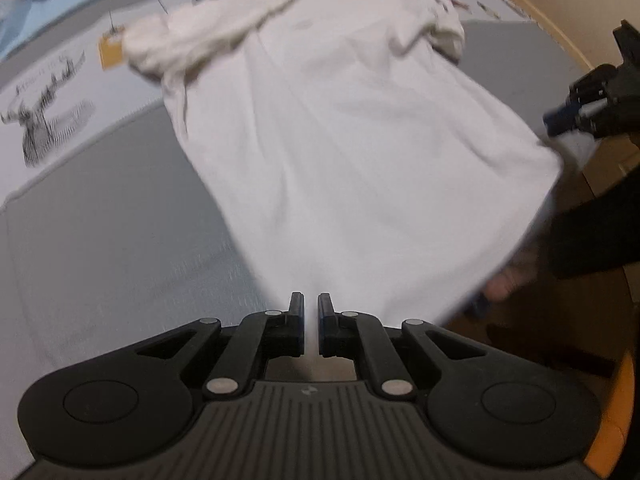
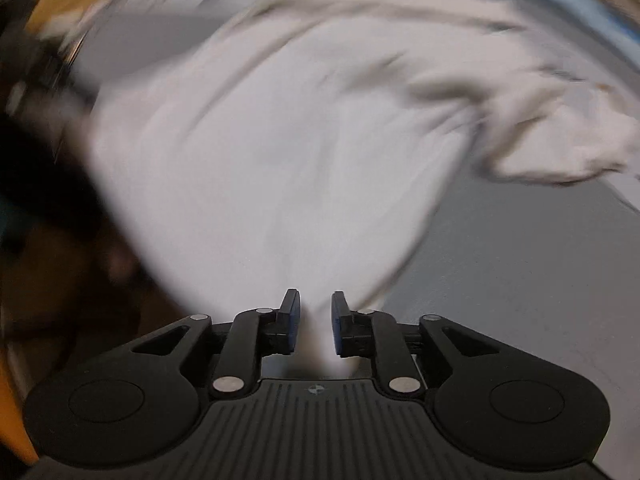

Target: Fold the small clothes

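White shirt [image 1: 344,152] lies spread on the grey table [image 1: 120,248], collar at the far end. Left gripper [image 1: 310,320] is clamped on its near hem corner; right gripper [image 2: 315,320] pinches the other near corner, cloth bunched between its jaws.

— Where does the shirt [image 1: 340,140] lie?
— Spread over the mat [image 1: 120,248] on the desk [image 1: 560,36], near hem corners pinched up in the left hand-held gripper [image 1: 311,312] and the right hand-held gripper [image 2: 316,312].
— And the paper tag [image 1: 110,50]?
— Left of the bunched sleeve, far end.
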A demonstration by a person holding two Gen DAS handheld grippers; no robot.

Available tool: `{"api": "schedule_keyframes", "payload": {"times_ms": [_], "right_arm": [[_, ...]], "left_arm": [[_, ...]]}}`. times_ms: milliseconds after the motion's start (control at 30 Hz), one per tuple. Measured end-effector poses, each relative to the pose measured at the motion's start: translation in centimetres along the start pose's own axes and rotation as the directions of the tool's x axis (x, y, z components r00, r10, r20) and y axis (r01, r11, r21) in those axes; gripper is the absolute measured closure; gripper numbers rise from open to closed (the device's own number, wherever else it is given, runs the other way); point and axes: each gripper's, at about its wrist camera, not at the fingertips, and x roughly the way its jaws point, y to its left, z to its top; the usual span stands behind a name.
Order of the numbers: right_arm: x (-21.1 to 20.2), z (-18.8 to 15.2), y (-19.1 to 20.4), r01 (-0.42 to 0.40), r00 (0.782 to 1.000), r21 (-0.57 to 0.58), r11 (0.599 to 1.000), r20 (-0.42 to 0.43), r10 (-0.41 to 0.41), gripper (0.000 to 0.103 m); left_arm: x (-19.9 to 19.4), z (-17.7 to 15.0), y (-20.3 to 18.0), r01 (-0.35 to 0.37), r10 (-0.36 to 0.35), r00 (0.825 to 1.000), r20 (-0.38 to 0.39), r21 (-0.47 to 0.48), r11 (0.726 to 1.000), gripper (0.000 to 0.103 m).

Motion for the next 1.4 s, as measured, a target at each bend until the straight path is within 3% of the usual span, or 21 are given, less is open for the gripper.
{"api": "schedule_keyframes", "payload": {"times_ms": [100, 167, 267, 400, 467, 533, 700, 833, 933, 1033, 1100, 1233, 1333, 1400], "right_arm": [[-1.1, 1.5, -3.3, 0.056, 0.991, 0.218, 0.974, 0.107, -0.081, 0.062], [-0.5, 2.1, -4.7, 0.080, 0.986, 0.311, 0.947, 0.114, -0.121, 0.062], [2.5, 3.5, -5.7, 0.114, 0.988, 0.358, 0.927, 0.060, -0.145, 0.062], [6.4, 4.2, -5.0, 0.159, 0.987, 0.300, 0.940, -0.051, -0.151, 0.065], [8.1, 4.6, -4.4, 0.178, 0.982, 0.240, 0.954, -0.103, -0.158, 0.090], [8.7, 5.3, -4.1, 0.176, 0.982, 0.210, 0.962, -0.103, -0.157, 0.098], [6.8, 3.2, -5.5, 0.209, 0.973, 0.209, 0.955, -0.143, -0.181, 0.100], [6.4, 2.1, -4.8, 0.248, 0.956, 0.110, 0.962, -0.186, -0.225, 0.096], [3.9, 3.5, -4.6, 0.331, 0.942, 0.117, 0.936, -0.099, -0.321, 0.075], [0.8, 6.3, -5.2, 0.364, 0.921, 0.240, 0.900, 0.051, -0.386, 0.073], [-0.5, 8.9, -6.1, 0.327, 0.912, 0.341, 0.881, 0.131, -0.389, 0.073], [-1.3, 14.5, -7.2, 0.161, 0.901, 0.532, 0.831, 0.264, -0.344, 0.064], [0.4, 17.4, -8.7, 0.067, 0.888, 0.576, 0.814, 0.338, -0.312, 0.063], [2.9, 18.4, -9.3, 0.095, 0.904, 0.587, 0.804, 0.288, -0.317, 0.063]], "left_arm": [[-0.2, 1.6, 1.3, -0.021, 0.024, 0.999, 0.042, -0.079, 0.997, 0.085], [-0.2, 2.6, 2.0, -0.066, 0.074, 0.996, 0.056, -0.124, 0.990, 0.085], [0.0, 4.4, 2.9, -0.110, 0.122, 0.991, 0.051, -0.193, 0.975, 0.085], [0.7, 7.6, 2.5, -0.125, 0.146, 0.986, 0.080, -0.219, 0.968, 0.085], [1.1, 9.3, 2.1, -0.125, 0.148, 0.985, 0.092, -0.222, 0.967, 0.085], [1.8, 10.7, 1.4, -0.121, 0.146, 0.983, 0.107, -0.208, 0.971, 0.085], [3.6, 14.4, 0.6, -0.129, 0.148, 0.982, 0.121, -0.154, 0.980, 0.085], [4.6, 17.0, 0.6, -0.126, 0.146, 0.981, 0.130, -0.156, 0.980, 0.085], [5.1, 18.6, 0.8, -0.115, 0.140, 0.978, 0.153, -0.161, 0.980, 0.085], [5.6, 19.9, 1.2, -0.106, 0.138, 0.975, 0.176, -0.178, 0.978, 0.085], [6.0, 20.8, 1.8, -0.100, 0.140, 0.970, 0.200, -0.197, 0.975, 0.085], [7.0, 22.6, 3.4, -0.088, 0.157, 0.955, 0.252, -0.266, 0.960, 0.085], [7.9, 23.5, 4.4, -0.076, 0.166, 0.942, 0.292, -0.298, 0.951, 0.085], [9.1, 24.2, 4.6, -0.095, 0.183, 0.937, 0.297, -0.287, 0.953, 0.085]]}}
